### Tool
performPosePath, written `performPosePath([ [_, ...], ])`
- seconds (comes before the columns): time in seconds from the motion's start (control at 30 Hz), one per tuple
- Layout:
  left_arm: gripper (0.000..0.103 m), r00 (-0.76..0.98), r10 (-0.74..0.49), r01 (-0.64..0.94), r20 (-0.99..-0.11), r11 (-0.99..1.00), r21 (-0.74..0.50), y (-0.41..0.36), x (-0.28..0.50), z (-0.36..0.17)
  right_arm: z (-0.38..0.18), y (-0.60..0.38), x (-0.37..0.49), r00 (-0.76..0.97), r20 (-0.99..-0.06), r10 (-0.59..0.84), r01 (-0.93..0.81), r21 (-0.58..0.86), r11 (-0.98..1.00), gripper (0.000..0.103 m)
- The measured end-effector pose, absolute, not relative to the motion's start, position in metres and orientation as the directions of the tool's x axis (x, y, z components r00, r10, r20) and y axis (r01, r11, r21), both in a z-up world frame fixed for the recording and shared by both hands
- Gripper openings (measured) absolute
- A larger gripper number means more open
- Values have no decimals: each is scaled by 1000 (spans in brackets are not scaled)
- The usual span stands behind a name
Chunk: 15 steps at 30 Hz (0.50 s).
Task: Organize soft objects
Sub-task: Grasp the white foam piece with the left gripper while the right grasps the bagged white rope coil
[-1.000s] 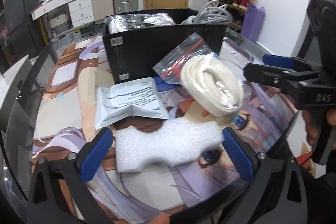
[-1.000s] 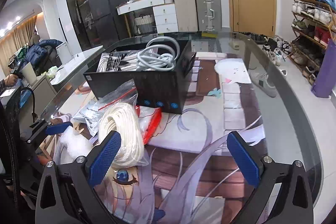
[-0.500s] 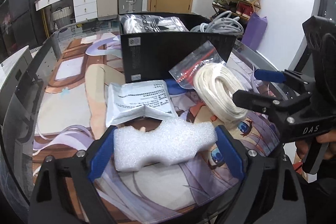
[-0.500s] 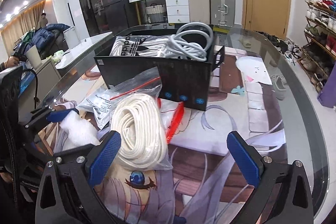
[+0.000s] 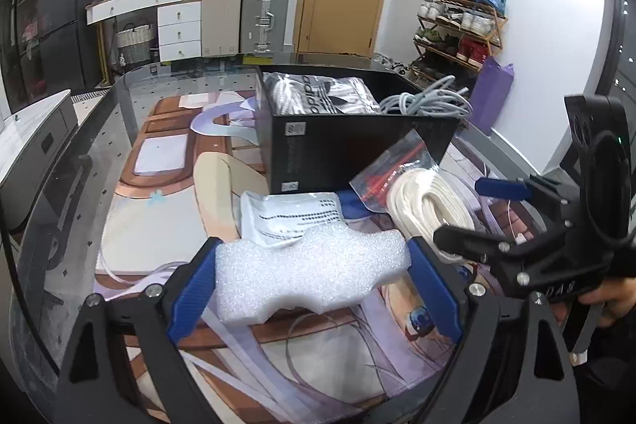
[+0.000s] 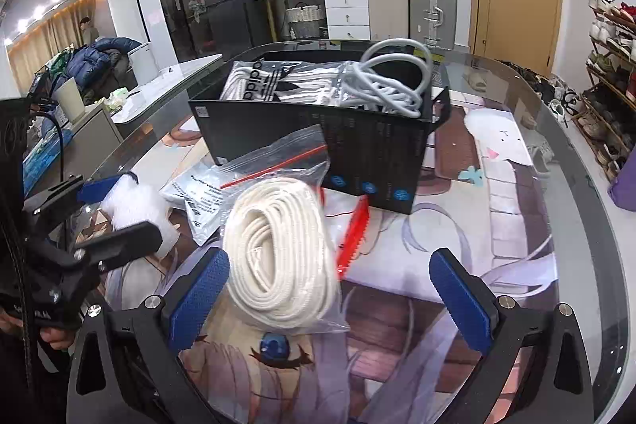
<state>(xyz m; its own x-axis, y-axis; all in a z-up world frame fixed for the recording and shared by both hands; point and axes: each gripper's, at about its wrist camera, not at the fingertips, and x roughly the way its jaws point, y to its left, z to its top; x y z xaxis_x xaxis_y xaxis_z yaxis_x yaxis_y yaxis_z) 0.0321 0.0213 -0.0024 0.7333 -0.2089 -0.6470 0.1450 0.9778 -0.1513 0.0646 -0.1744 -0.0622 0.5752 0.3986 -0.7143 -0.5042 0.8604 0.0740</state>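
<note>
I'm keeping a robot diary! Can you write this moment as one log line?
left gripper: shut on foam piece | right gripper: open by bagged rope coil | black box: part-filled

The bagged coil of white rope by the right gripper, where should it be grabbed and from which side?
Grip the bagged rope coil across its thick looped bundle, coming from the near side, above. The right gripper stands open with only its left pad beside the coil. The bag's flat zip end would slip.
</note>
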Motion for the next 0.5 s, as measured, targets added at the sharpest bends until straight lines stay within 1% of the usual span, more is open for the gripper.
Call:
performPosePath([
  [0.33, 91, 728, -193, 120, -657, 981, -155, 27, 36, -5, -71, -157, 65, 568, -726, 388, -518, 50, 854, 102],
  [0.5, 91, 728, -192, 115, -658, 981, -159, 28, 36, -5, -69, -157, 63, 610, -710, 353, -489, 13, 872, 102],
])
